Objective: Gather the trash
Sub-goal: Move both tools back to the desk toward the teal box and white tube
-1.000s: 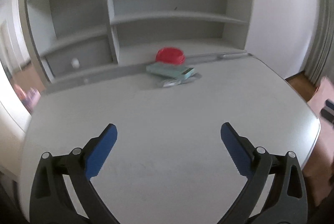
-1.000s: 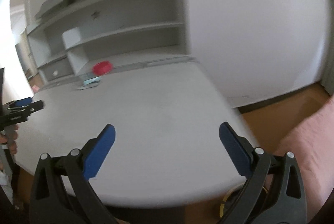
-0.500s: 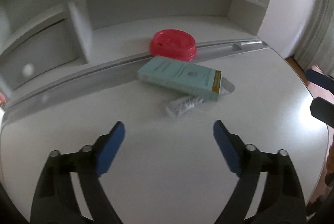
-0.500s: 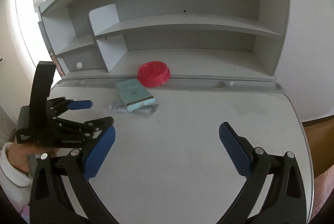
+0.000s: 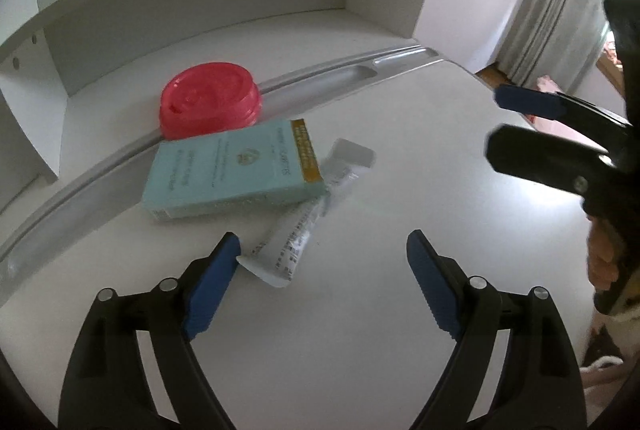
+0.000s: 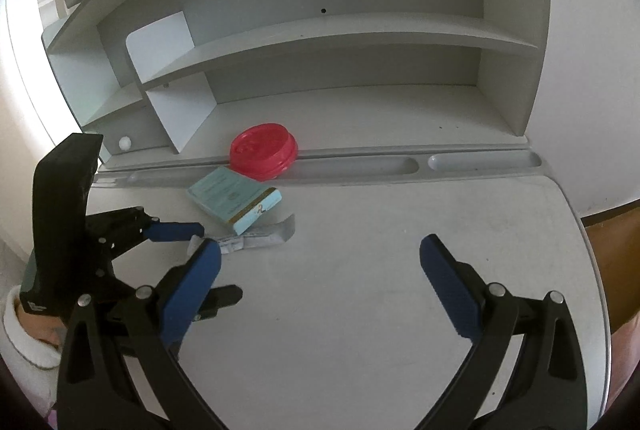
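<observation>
Left tool: jaws apart, empty, crumpled tube just ahead on counter. Right tool: spread wide, empty, nearby.

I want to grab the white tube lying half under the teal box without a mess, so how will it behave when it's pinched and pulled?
The white tube looks flattened and creased, so it will probably flex rather than stay stiff. It seems nearly empty, so likely light. Its far end lies under the teal box, so pulling may drag or tilt that box.
</observation>
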`<control>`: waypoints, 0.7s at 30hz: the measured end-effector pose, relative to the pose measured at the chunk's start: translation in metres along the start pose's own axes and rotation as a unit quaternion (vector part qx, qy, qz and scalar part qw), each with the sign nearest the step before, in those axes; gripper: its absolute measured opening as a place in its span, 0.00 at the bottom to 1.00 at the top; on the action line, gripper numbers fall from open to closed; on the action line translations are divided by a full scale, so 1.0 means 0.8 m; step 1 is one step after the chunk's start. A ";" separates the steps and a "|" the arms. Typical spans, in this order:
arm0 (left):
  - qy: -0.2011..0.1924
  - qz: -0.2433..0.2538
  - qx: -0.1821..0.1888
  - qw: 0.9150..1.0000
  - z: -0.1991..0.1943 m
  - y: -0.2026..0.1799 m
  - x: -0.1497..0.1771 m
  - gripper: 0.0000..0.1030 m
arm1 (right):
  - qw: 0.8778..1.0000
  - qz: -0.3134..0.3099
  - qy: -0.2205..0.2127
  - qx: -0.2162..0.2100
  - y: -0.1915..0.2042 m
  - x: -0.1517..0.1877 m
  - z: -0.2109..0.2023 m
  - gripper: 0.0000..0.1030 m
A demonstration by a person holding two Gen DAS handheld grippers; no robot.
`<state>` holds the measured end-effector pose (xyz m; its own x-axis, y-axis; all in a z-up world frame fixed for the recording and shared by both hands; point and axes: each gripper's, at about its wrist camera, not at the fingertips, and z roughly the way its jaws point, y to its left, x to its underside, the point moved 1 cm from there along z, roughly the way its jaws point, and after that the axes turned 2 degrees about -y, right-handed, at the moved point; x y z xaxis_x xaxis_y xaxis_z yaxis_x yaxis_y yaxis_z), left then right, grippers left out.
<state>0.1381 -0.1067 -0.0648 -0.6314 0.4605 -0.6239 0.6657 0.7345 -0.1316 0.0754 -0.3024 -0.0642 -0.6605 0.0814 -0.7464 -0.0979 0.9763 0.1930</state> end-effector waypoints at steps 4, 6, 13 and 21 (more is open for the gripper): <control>0.013 -0.003 -0.009 1.000 0.010 -0.004 -0.011 0.75 | 1.000 0.001 -0.002 0.000 -0.005 0.003 -0.007 0.93; 0.018 0.021 -0.022 0.999 0.018 -0.016 -0.017 0.75 | 1.000 0.005 -0.004 0.002 -0.009 0.003 -0.012 0.93; 0.036 0.061 0.014 0.997 0.033 -0.047 -0.029 0.75 | 0.999 0.024 -0.015 0.015 -0.033 0.008 -0.036 0.93; 0.037 0.078 -0.007 0.996 0.013 -0.065 -0.017 0.75 | 0.999 0.033 0.008 0.035 -0.055 0.022 -0.038 0.93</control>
<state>0.1162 -0.1559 -0.0573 -0.5486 0.6046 -0.5775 0.7524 0.6582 -0.0258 0.0454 -0.3497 -0.0667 -0.6760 0.1442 -0.7227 -0.0007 0.9806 0.1962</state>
